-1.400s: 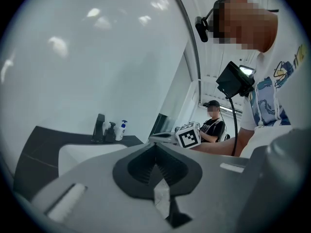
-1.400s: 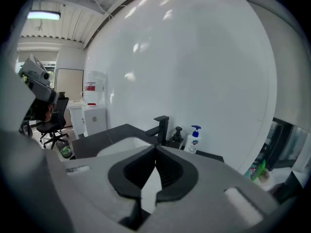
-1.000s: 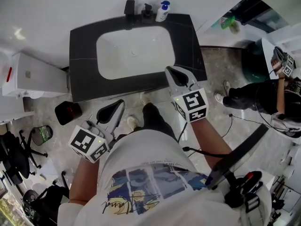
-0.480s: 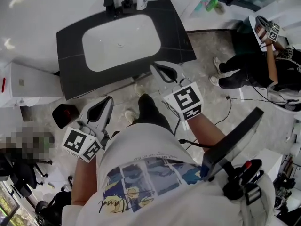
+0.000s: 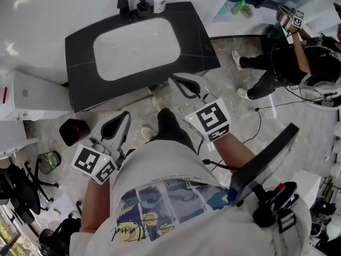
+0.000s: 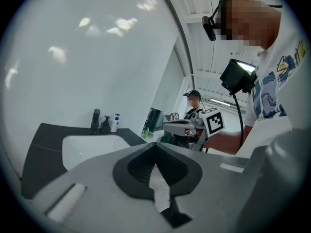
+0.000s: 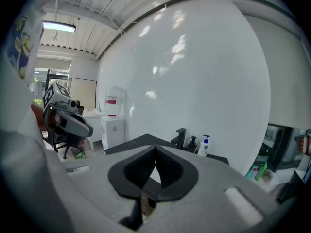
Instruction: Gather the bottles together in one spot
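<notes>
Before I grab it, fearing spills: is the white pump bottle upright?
Upright: the pump bottle stands on the dark counter, blue pump uppermost.

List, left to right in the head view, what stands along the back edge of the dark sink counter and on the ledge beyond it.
From the left: black tap → black pump dispenser → white pump bottle with blue top → green bottle on the ledge past the counter.
</notes>
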